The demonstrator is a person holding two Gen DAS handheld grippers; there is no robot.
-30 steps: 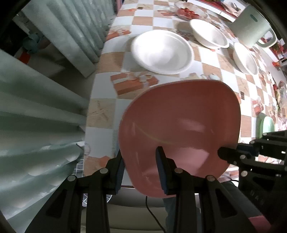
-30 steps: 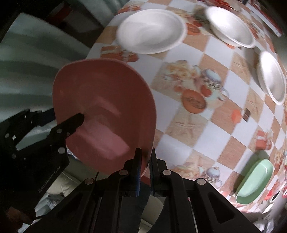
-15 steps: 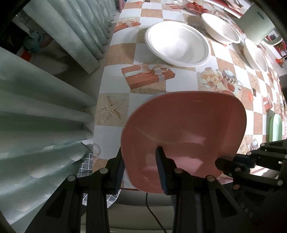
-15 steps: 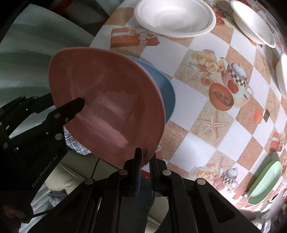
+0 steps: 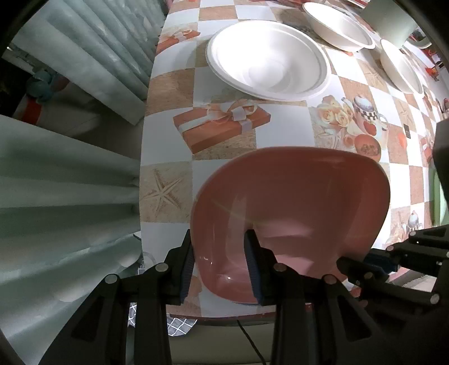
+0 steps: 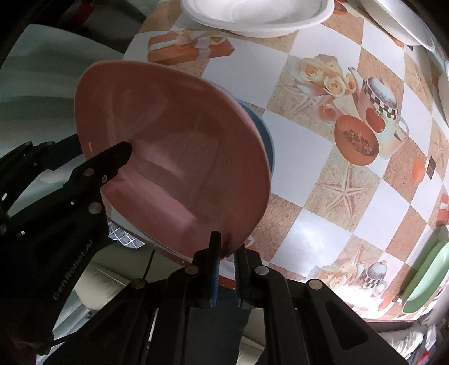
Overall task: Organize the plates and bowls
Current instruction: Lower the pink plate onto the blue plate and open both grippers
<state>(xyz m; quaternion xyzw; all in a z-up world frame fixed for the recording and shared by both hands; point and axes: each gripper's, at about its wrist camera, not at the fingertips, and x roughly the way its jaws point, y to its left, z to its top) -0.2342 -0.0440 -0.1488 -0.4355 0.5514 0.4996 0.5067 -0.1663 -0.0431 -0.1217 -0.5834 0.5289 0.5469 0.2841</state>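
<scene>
1. We have the left gripper (image 5: 221,261) clamped on the near rim of the pink plate (image 5: 294,202), one finger inside the well, one outside the edge.
2. Right gripper (image 6: 226,254) has its jaws pinched nearly together on the opposite rim of the same pink plate; the edge sits right between its pads.
3. So we hold the plate two-handed, tilted, above a blue plate (image 6: 265,137). Only a blue crescent shows under the pink edge in the right wrist view. Contact between the two: we cannot tell.
4. Containers: the pink plate is empty. A white bowl (image 5: 266,60) just beyond it is empty too. Two more white bowls (image 5: 339,26) (image 5: 400,66) sit farther back to the right; nothing is visible in them.
5. A green dish (image 6: 426,279) lies at the table's near right edge, well apart from the stack and empty as far as we see.
6. Surface: a checkered tablecloth (image 5: 224,126) printed with gift boxes, starfish, teapots and roses. The plates sit at its near left corner.
7. Room: a pale green pleated curtain (image 5: 64,179) hangs left of the table. A grey checked cloth (image 5: 179,325) shows below the table edge.
</scene>
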